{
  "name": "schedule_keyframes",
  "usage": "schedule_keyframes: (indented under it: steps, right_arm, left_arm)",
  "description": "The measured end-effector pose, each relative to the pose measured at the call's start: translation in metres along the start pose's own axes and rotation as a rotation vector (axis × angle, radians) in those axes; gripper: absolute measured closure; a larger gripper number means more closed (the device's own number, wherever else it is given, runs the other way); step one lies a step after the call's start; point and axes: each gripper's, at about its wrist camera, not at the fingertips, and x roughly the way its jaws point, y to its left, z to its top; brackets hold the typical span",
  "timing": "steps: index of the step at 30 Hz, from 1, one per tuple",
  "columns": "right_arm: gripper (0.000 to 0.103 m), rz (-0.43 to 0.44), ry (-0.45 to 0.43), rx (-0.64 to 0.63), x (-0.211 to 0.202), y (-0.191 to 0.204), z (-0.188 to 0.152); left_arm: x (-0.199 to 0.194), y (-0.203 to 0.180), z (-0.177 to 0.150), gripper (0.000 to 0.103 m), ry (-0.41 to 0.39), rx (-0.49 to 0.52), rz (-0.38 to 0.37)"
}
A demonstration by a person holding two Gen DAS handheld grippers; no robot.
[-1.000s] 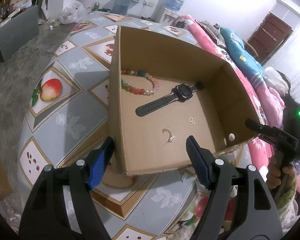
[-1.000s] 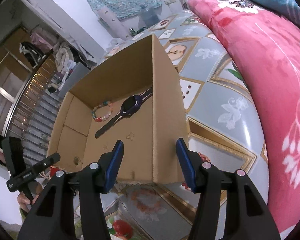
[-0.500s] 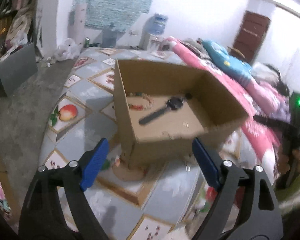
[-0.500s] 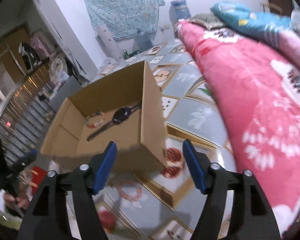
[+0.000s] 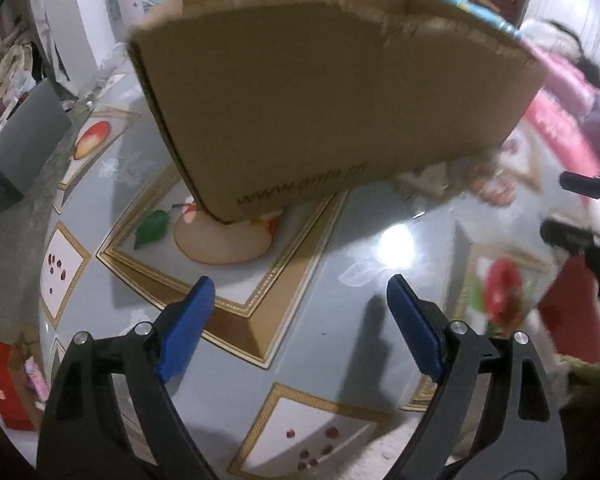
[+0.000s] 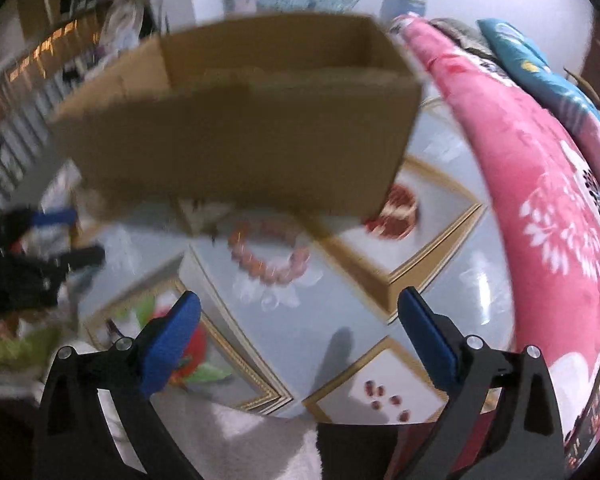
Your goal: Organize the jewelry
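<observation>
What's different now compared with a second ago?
Both grippers let go of the cardboard box and pulled back and down. The left gripper stands open with nothing between its jaws; the right gripper is opening, also with nothing between its jaws. The box stayed on the patterned table, and a pink bead bracelet lies in front of it.

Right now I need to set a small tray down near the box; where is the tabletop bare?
Bare: the glossy grey patterned tabletop between the brown cardboard box and the left gripper. Crowded: the pink bead bracelet lies by the box's base.
</observation>
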Motion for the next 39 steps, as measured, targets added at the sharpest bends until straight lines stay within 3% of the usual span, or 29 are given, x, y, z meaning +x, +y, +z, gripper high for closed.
schedule_keyframes:
  steps: [5,19,25,30,35,39]
  right_arm:
    - [0.006,-0.024,0.049,-0.021,0.020,0.005,-0.010]
    - [0.006,0.047,0.061,-0.018,0.018,-0.005,-0.001]
    - [0.007,0.208,-0.082,0.085,-0.010,-0.018,0.009]
    - [0.027,0.300,-0.103,0.059,-0.010,-0.007,0.012]
    - [0.044,0.348,-0.108,0.020,-0.006,0.010,0.014]
    - [0.054,0.373,-0.079,-0.005,0.005,0.016,0.013]
  left_arm:
    - [0.005,0.006,-0.001,0.008,-0.008,-0.008,0.029]
    - [0.006,0.002,0.001,0.007,-0.020,0.003,0.039]
    - [0.006,0.002,-0.005,0.007,-0.037,0.030,0.025]
    - [0.004,0.000,-0.001,0.007,-0.036,0.044,0.038]
    - [-0.010,-0.019,0.004,0.010,-0.120,0.114,-0.004]
    - [-0.010,-0.035,0.013,0.032,-0.152,0.157,-0.056]
